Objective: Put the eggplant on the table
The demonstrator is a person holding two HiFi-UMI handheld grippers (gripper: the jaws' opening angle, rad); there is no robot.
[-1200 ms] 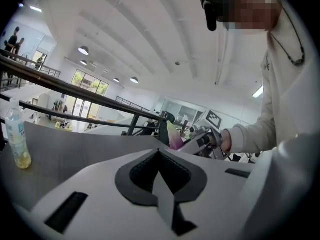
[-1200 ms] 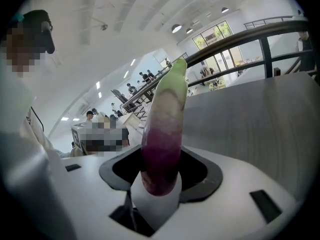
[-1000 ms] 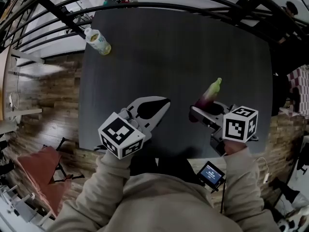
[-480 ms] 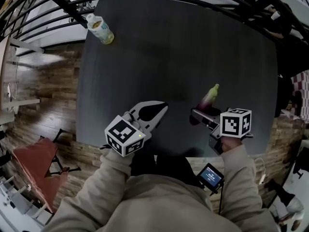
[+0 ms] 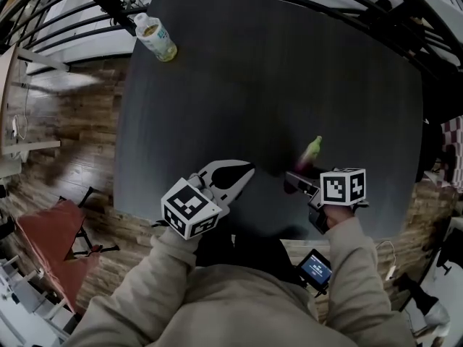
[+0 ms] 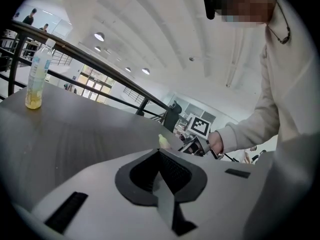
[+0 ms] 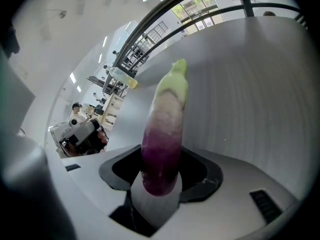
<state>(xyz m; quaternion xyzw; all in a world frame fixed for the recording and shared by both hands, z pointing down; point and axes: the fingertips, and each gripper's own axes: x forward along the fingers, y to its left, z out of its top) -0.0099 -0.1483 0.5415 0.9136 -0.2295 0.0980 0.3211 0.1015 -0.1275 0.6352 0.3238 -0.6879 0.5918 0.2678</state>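
Over the near edge of the dark grey rectangular table (image 5: pixel 253 71), the head view shows both hand-held grippers side by side. At about five o'clock on the tabletop, the right gripper (image 5: pixel 295 182) is clamped on the purple butt of the slim purple-and-white eggplant with a pale green tip (image 5: pixel 311 152). The eggplant's long axis runs out from the jaws toward one o'clock, green tip farthest from the person. The left gripper (image 5: pixel 242 170) sits at six o'clock, apart from the eggplant. A clear plastic bottle of yellowish drink (image 5: pixel 156 37) stands well away at eleven o'clock.

Looking along the left gripper, its jaws meet with nothing between them. The eggplant's green tip peeks over them at one o'clock, and the bottle stands at ten o'clock.

Looking along the right gripper, the pads press on the dark purple end, and the eggplant reaches up toward twelve o'clock above bare tabletop. Whether it touches the surface cannot be told. The right hand alone carries it, so the set-down likely depends on laying that axis flat before letting go.
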